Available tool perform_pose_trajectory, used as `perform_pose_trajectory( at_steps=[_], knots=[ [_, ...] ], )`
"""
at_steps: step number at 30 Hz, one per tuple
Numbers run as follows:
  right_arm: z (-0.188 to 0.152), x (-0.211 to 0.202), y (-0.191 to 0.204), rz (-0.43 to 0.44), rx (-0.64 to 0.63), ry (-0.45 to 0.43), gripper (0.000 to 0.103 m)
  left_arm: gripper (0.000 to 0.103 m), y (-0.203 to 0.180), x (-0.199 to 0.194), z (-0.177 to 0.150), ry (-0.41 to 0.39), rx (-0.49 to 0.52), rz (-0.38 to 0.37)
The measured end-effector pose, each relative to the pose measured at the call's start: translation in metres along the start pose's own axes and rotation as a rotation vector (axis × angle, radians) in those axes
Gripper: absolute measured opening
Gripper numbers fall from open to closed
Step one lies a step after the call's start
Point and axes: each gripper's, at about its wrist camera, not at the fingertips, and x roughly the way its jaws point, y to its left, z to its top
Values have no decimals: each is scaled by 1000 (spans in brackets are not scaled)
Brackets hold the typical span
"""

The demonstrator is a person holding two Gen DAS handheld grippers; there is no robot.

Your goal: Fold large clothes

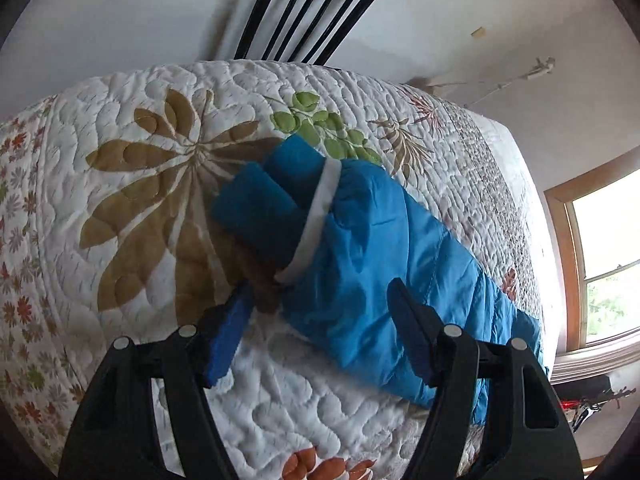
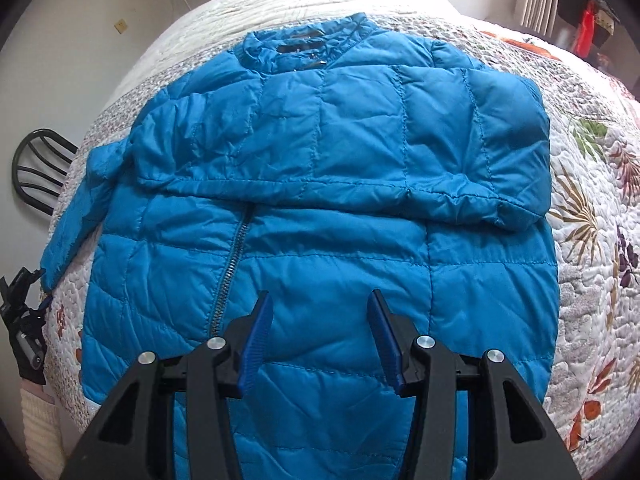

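Note:
A bright blue puffer jacket lies front up on the floral quilt, collar at the far side, zip closed. One sleeve is folded across the chest. The other sleeve stretches out sideways and ends in a blue knit cuff with a white band. My left gripper hovers open over that sleeve just behind the cuff, and nothing is pinched. It also shows at the picture's left edge as the left gripper. My right gripper stands open above the jacket's lower front, beside the zip.
A black metal chair stands against the white wall beyond the bed's edge. A wood-framed window is at the right. A cream knit sleeve of the person shows behind the left gripper. Bare quilt lies around the cuff.

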Motion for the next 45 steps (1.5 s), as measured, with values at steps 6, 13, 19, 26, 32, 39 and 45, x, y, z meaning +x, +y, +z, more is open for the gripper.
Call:
perform_pose_trajectory(
  at_steps=[6, 13, 19, 26, 32, 39, 45],
  knots=[
    [-2, 13, -7, -37, 24, 19, 50, 32, -1, 8, 10, -9, 6, 7],
    [-1, 14, -8, -39, 36, 27, 50, 19, -29, -18, 6, -104, 122, -21],
    [2, -1, -4, -22, 19, 13, 50, 19, -102, -71, -17, -181, 322, -140],
    [20, -15, 11, -35, -23, -11, 50, 19, -217, -92, -98, -106, 622, -291],
    [39, -10, 11, -37, 3, -4, 50, 19, -276, -71, -193, 46, 824, -355],
    [46, 7, 11, -11, 5, 17, 50, 19, -308, -7, -280, 215, 965, -329],
    [47, 26, 8, -11, 15, 45, 50, 21, -301, 45, -298, 318, 996, -278]
  ],
)
